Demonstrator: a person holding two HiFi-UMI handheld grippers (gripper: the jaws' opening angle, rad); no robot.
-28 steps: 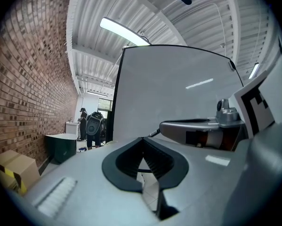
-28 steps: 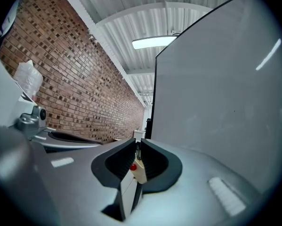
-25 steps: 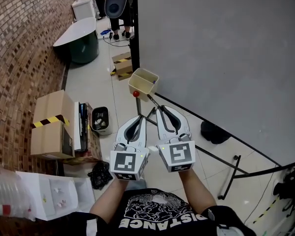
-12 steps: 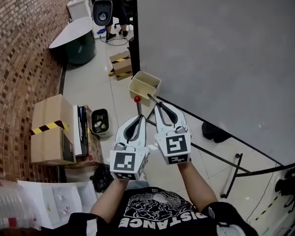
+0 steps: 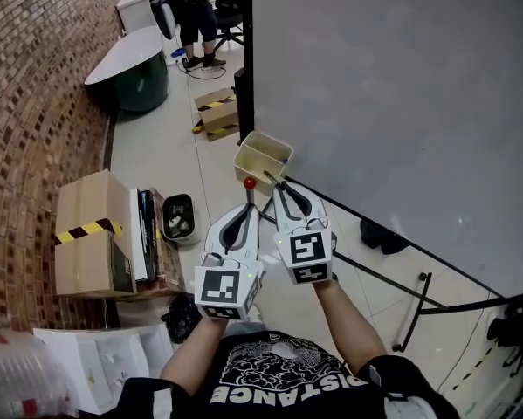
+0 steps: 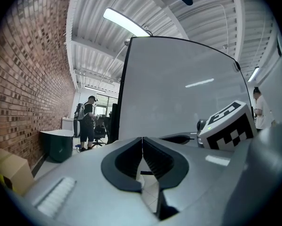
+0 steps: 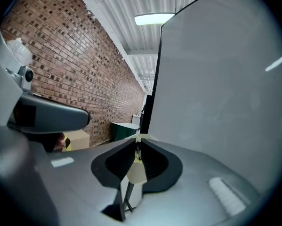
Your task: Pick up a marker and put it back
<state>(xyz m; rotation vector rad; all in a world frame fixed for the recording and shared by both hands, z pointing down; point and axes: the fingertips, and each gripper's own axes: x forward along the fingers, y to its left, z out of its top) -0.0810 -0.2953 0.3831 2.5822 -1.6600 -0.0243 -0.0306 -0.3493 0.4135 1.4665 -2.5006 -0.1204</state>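
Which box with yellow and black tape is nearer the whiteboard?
The small box on the floor beside the whiteboard's edge; the larger taped box sits by the brick wall.

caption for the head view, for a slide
Right gripper holds a dark marker at the beige tray by the whiteboard; left gripper shut, empty.

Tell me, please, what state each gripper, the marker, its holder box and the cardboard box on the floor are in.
Left gripper: shut, nothing between its fingers.
Right gripper: shut on the marker.
Marker: held, pointing toward the holder box, not yet released.
Holder box: open at the top, hanging at the whiteboard's edge.
Cardboard box: closed, striped tape across it.
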